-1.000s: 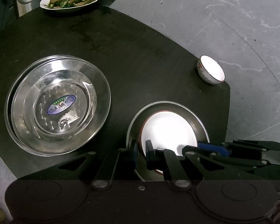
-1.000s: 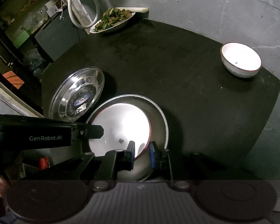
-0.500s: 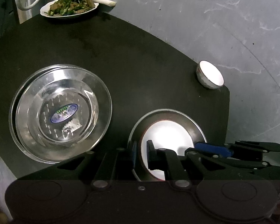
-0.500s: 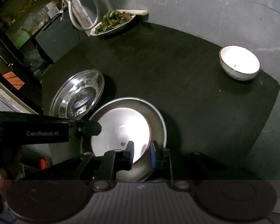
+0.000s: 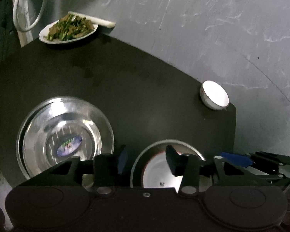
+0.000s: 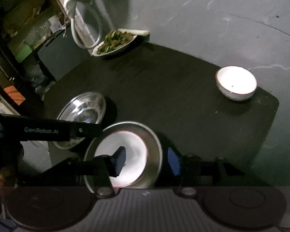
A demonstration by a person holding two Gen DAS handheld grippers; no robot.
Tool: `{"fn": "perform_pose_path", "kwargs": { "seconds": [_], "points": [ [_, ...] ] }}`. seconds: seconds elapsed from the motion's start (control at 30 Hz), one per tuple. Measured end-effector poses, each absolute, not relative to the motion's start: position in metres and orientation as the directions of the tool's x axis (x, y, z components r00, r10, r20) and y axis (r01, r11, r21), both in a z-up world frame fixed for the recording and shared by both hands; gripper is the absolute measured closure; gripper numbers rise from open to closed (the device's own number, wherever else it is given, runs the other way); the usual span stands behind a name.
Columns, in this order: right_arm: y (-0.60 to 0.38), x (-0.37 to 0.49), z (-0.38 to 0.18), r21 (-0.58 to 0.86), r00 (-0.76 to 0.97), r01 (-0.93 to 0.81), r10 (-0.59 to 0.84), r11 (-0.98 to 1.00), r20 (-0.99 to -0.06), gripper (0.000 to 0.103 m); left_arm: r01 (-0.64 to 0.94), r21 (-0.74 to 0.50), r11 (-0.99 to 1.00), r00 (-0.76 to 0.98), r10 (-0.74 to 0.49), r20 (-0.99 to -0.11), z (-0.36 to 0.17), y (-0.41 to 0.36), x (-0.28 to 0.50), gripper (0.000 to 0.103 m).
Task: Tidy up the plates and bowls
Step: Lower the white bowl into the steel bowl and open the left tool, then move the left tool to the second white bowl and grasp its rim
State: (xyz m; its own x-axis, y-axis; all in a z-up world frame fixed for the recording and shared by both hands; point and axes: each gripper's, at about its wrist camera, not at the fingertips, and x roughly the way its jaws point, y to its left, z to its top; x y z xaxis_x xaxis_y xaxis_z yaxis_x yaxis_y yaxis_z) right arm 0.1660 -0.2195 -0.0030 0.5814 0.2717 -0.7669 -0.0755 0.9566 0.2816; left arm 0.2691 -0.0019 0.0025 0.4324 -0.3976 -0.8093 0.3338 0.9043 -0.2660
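since a second ago both your grippers have let go: their jaws, then pinched on the rim of the white bowl and steel plate, now stand apart and are opening, and the left view has pulled up and back from the table.

left wrist view: your left gripper has its jaws spread, the near rim of the steel plate and the white bowl lying between them with neither pad pressing on it. the bowl sits inside that plate, near the front edge of the dark table. to the left lie the stacked steel plates, with a blue oval sticker in the top one, just beside the plate with the bowl but apart from it. a small white bowl stands at the table's right corner. a plate of green vegetables sits at the far edge. your right gripper shows at the right edge, blue pad forward.

right wrist view: your right gripper is likewise partly open, one finger over the white bowl, the other outside the steel plate, so the plate's right rim lies between them, unclamped. the left gripper's body crosses over the stacked steel plates. the small white bowl stands well apart at the far right corner.
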Motion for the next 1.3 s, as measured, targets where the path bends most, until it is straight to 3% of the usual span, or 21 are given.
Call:
{"fn": "perform_pose_path", "kwargs": {
  "seconds": [0.27, 0.33, 0.7, 0.93, 1.3],
  "points": [
    [-0.251, 0.174, -0.008, 0.265, 0.617, 0.006, 0.205, 0.964, -0.76, 0.023, 0.341, -0.202, 0.918, 0.494, -0.358, -0.792, 0.006, -0.026, 0.297, 0.005],
    [-0.261, 0.177, -0.01, 0.273, 0.629, 0.031, 0.193, 0.962, -0.753, 0.012, 0.342, -0.195, 0.919, 0.503, -0.354, -0.788, 0.005, -0.036, 0.306, 0.001],
    [-0.327, 0.207, -0.022, 0.222, 0.679, 0.193, 0.033, 0.956, -0.734, 0.003, 0.39, -0.235, 0.89, 0.45, -0.407, -0.794, -0.019, -0.118, 0.367, 0.001],
    [-0.36, 0.229, -0.035, 0.171, 0.696, 0.266, -0.067, 0.949, -0.715, 0.003, 0.45, -0.214, 0.867, 0.425, -0.418, -0.803, -0.035, -0.169, 0.39, 0.001],
    [-0.372, 0.255, -0.055, 0.143, 0.679, 0.246, -0.065, 0.959, -0.731, 0.011, 0.475, -0.2, 0.857, 0.381, -0.405, -0.831, -0.051, -0.192, 0.399, 0.001]
  ]
}}
